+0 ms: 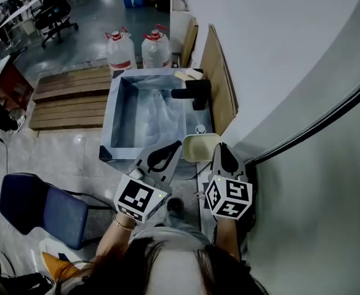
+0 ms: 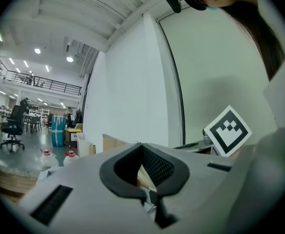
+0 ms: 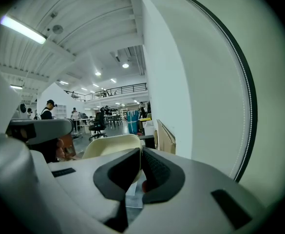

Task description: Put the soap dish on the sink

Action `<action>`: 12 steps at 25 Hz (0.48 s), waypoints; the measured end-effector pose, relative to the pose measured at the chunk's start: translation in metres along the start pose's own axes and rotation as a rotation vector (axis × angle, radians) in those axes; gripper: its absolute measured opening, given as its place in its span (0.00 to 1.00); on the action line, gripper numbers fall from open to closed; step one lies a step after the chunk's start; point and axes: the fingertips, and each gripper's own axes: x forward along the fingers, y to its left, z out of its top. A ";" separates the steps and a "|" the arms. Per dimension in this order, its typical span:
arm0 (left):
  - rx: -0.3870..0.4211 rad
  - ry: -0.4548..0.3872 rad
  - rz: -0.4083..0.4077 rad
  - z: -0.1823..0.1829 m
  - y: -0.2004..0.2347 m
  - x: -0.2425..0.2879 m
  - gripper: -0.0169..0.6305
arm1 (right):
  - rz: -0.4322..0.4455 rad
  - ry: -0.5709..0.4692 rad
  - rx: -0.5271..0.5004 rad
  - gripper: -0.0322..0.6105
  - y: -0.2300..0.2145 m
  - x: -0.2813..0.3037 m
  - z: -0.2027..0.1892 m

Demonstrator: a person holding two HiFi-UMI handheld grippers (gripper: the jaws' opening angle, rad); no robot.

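Observation:
The cream soap dish (image 1: 198, 145) hangs over the near right corner of the metal sink (image 1: 114, 106). My right gripper (image 1: 219, 152) is shut on its right rim. In the right gripper view the dish (image 3: 108, 147) rises left of the closed jaws of the right gripper (image 3: 141, 152). My left gripper (image 1: 167, 153) hovers just left of the dish at the sink's near edge. Its jaws are together and nothing shows gripped between them. In its own view the left gripper (image 2: 142, 149) points up towards the wall.
A black faucet (image 1: 192, 92) stands on the sink's right side, with a pale bar (image 1: 188, 74) at the far corner. A brown board (image 1: 218, 85) leans on the white wall. Two water bottles (image 1: 138, 50), a wooden pallet (image 1: 69, 97) and a blue chair (image 1: 41, 208) lie around.

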 end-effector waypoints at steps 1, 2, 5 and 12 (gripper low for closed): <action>-0.004 0.000 0.001 -0.001 0.002 0.003 0.04 | 0.003 0.006 -0.002 0.10 -0.001 0.005 -0.002; -0.007 0.000 0.003 -0.002 0.004 0.005 0.04 | 0.006 0.011 -0.004 0.10 -0.001 0.009 -0.004; -0.016 0.006 0.010 -0.007 0.010 0.011 0.04 | 0.014 0.028 -0.014 0.10 -0.003 0.022 -0.012; -0.030 0.011 0.013 -0.010 0.017 0.026 0.04 | 0.033 0.074 -0.040 0.10 -0.007 0.045 -0.028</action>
